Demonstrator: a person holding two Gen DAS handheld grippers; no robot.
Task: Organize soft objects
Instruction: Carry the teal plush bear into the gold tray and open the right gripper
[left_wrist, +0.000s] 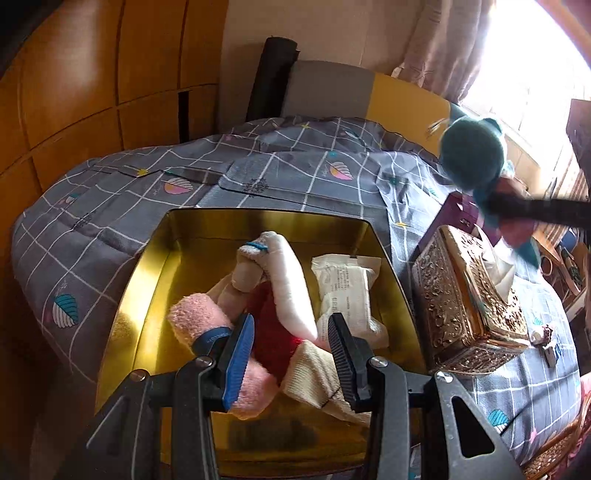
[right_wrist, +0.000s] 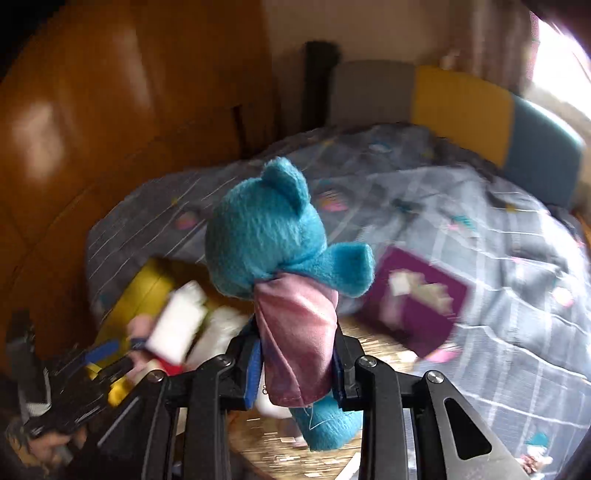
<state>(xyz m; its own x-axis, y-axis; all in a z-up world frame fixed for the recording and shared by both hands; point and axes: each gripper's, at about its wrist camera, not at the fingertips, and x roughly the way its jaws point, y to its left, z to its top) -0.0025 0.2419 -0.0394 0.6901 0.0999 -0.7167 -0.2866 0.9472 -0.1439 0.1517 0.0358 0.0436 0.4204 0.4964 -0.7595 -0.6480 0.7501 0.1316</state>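
Observation:
A gold tin tray (left_wrist: 147, 258) lies on the bed and holds a pink towel roll (left_wrist: 195, 321), a red and white plush (left_wrist: 288, 288), a white tissue pack (left_wrist: 347, 284) and a cream cloth (left_wrist: 317, 376). My left gripper (left_wrist: 291, 336) is open just above these, its jaws apart over the red plush. My right gripper (right_wrist: 295, 358) is shut on a teal plush bear (right_wrist: 266, 236) in a pink dress, held in the air right of the tray. The bear also shows in the left wrist view (left_wrist: 472, 155).
An ornate gold tissue box (left_wrist: 469, 306) stands right of the tray. A purple box (right_wrist: 417, 299) lies beyond it on the grey checked quilt (left_wrist: 110, 229). Wooden wardrobe doors (left_wrist: 92, 74) stand left, and a headboard (left_wrist: 406, 99) and a bright window behind.

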